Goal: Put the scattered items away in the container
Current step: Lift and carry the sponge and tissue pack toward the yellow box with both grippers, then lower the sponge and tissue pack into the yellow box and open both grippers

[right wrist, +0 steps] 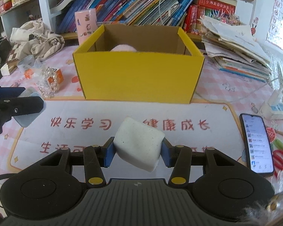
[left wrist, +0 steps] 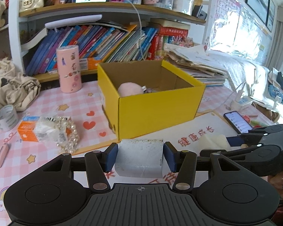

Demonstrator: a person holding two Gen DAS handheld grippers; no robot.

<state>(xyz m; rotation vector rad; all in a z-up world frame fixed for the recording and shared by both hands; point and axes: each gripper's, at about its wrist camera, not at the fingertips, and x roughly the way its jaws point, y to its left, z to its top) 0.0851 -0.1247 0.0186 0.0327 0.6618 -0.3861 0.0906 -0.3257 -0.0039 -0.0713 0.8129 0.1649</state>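
A grey-blue rectangular block (left wrist: pixel 139 157) is clamped by the left gripper (left wrist: pixel 139 156); a white foam cube (right wrist: pixel 138 144) is clamped, tilted, by the right gripper (right wrist: pixel 137 150). Both are held above the printed mat (right wrist: pixel 84 113), near the open yellow cardboard box (right wrist: pixel 137 77), where a pink round plush (left wrist: pixel 131 89) is seen.

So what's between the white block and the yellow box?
Nothing. In the right wrist view, only bare mat with red writing lies between the white block, held in the right gripper, and the yellow box.

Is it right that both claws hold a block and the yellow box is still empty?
Not empty. The right wrist view shows a pink soft thing inside the yellow box. The left claw and the right claw do each hold a block.
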